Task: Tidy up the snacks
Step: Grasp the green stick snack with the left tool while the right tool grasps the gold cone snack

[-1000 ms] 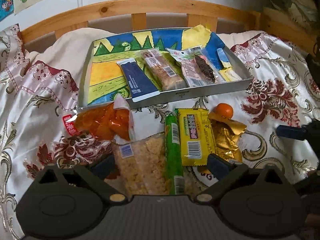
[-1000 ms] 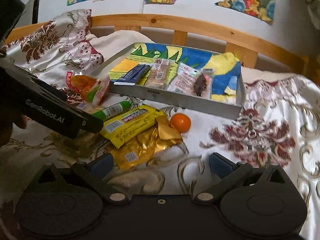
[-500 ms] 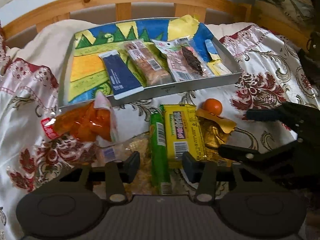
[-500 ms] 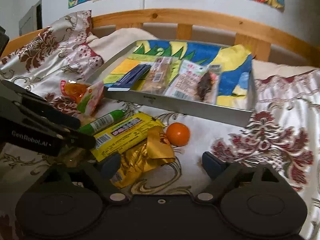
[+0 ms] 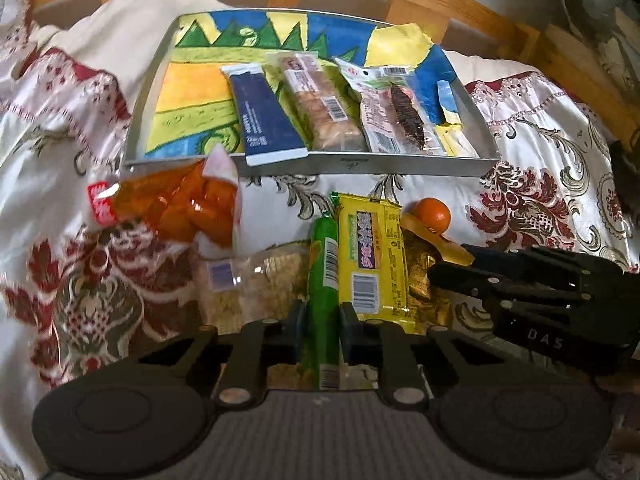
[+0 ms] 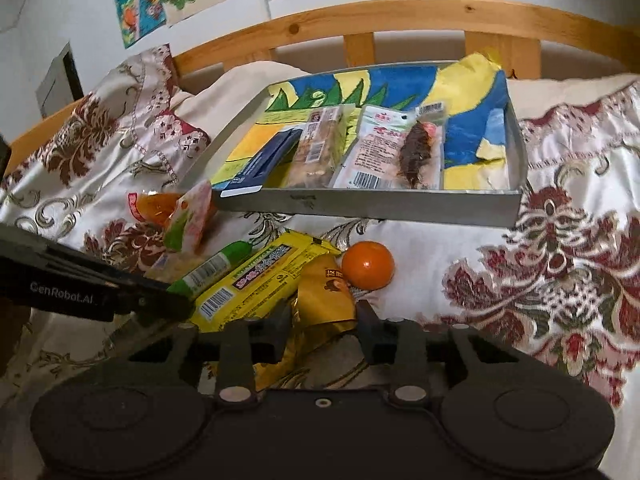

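While the snacks are lying on the bed in front of the tray (image 5: 352,166), the left gripper (image 5: 320,330) is reaching over the green stick snack (image 5: 323,280). Its two fingers are sitting on both sides of the near end, close enough to be pinching it. The green stick is lying long-ways, pointing straight away from the gripper toward the tray, so it is looking ready to go up and forward. The yellow packet (image 5: 372,256) is lying just beside it on the right, touching it.

The right gripper (image 6: 320,330) is sitting around the gold wrapper (image 6: 324,300), with its fingers partly spread and not yet pressing it. The orange (image 6: 368,265) is resting just past that wrapper. I think the left gripper is nearer to lifting its snack.
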A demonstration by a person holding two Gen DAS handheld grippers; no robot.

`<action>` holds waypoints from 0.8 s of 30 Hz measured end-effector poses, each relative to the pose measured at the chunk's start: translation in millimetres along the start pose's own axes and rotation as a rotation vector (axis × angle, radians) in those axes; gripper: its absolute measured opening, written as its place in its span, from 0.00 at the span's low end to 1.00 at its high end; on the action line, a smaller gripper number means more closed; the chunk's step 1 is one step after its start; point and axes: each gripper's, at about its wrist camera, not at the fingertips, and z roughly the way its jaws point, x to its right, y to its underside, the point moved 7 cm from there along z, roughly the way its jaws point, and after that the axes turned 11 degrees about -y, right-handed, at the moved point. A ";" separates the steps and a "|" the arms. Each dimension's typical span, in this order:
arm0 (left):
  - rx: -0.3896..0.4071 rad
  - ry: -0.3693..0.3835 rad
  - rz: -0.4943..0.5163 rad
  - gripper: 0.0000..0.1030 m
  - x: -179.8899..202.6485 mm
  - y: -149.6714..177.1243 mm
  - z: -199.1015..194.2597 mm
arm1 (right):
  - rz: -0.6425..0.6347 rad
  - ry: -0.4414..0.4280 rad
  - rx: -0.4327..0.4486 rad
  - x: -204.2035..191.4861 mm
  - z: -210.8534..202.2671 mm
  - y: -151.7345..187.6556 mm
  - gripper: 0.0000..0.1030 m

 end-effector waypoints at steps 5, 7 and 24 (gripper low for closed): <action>-0.017 0.007 -0.028 0.19 -1.6 10.9 -9.5 | 0.021 -0.003 -0.016 -6.0 -16.2 10.0 0.21; -0.022 0.010 -0.030 0.19 -2.7 15.7 -12.9 | 0.046 -0.023 -0.019 -9.1 -25.3 14.1 0.21; -0.006 0.002 0.006 0.19 -1.0 18.2 -12.2 | -0.039 -0.088 -0.155 -18.3 14.7 10.5 0.66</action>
